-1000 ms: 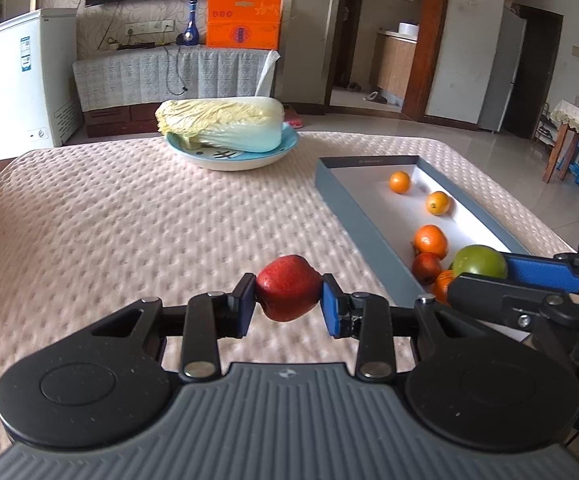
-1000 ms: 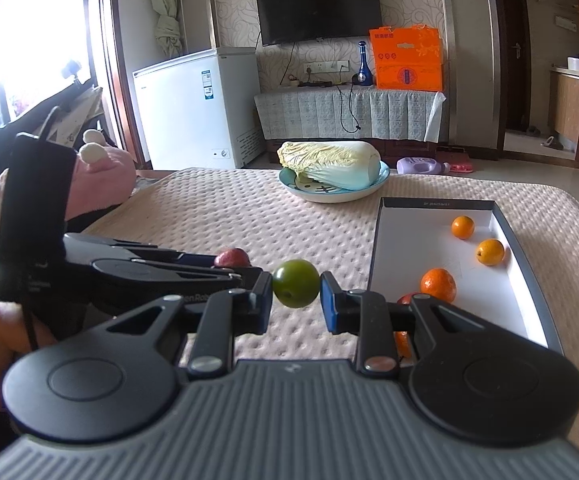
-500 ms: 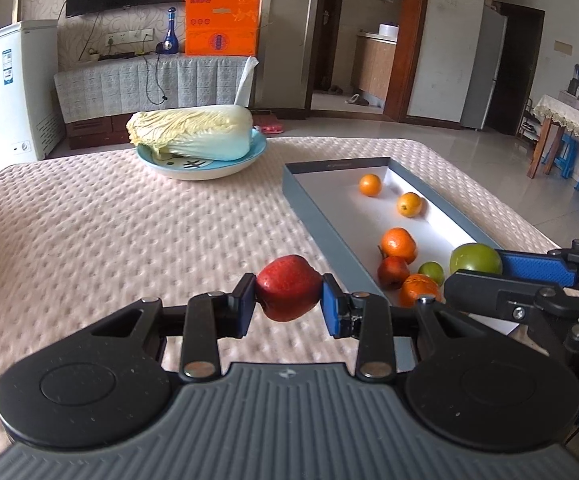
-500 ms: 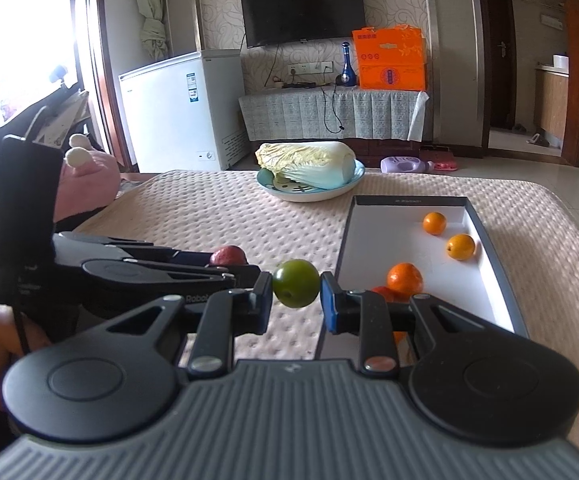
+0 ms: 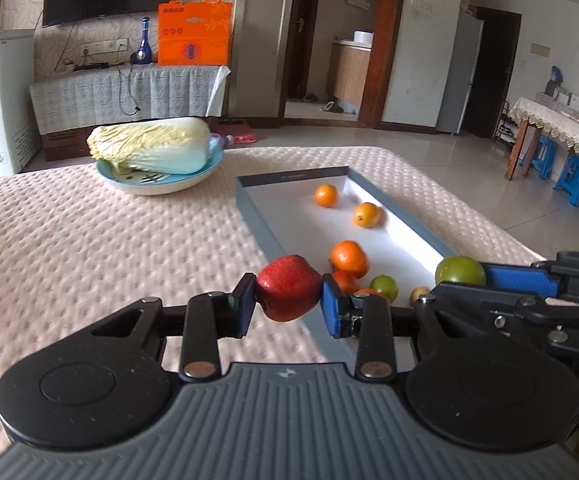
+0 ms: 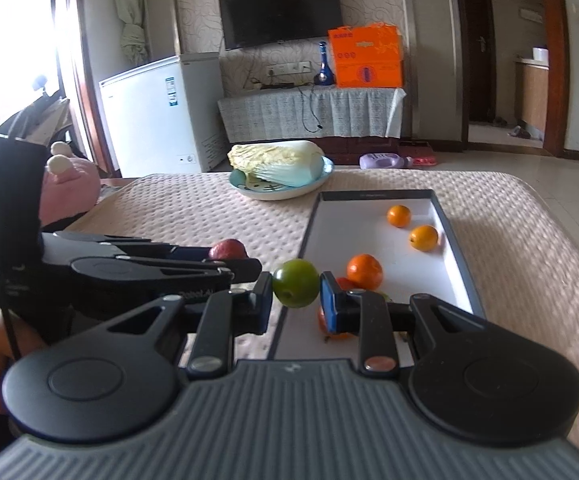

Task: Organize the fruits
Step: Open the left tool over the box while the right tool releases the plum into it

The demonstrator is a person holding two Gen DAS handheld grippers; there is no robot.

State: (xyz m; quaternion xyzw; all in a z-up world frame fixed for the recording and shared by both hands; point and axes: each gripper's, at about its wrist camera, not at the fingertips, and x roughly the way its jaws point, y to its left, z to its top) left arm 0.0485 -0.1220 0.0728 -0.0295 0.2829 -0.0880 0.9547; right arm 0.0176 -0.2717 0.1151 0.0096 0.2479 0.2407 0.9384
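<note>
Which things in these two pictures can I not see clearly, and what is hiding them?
- Left wrist view: the small fruits at the near end of the tray are partly covered by the left gripper and right gripper.
- Right wrist view: the red fruit shows only its top behind the left gripper's fingers.
- Both views: the orange box's print is too small.

Home living room, wall television [image 6: 279,6], chest freezer [image 6: 157,116], draped cabinet [image 6: 309,114]

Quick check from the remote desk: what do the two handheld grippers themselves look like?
Both match. The left gripper and right gripper each have black linkage arms with silver pivot screws, two round black discs, a ribbed grey body bearing a small logo, and blue pads on the jaws. Seen from the side, the left carries a black block and a thin black cable.
</note>
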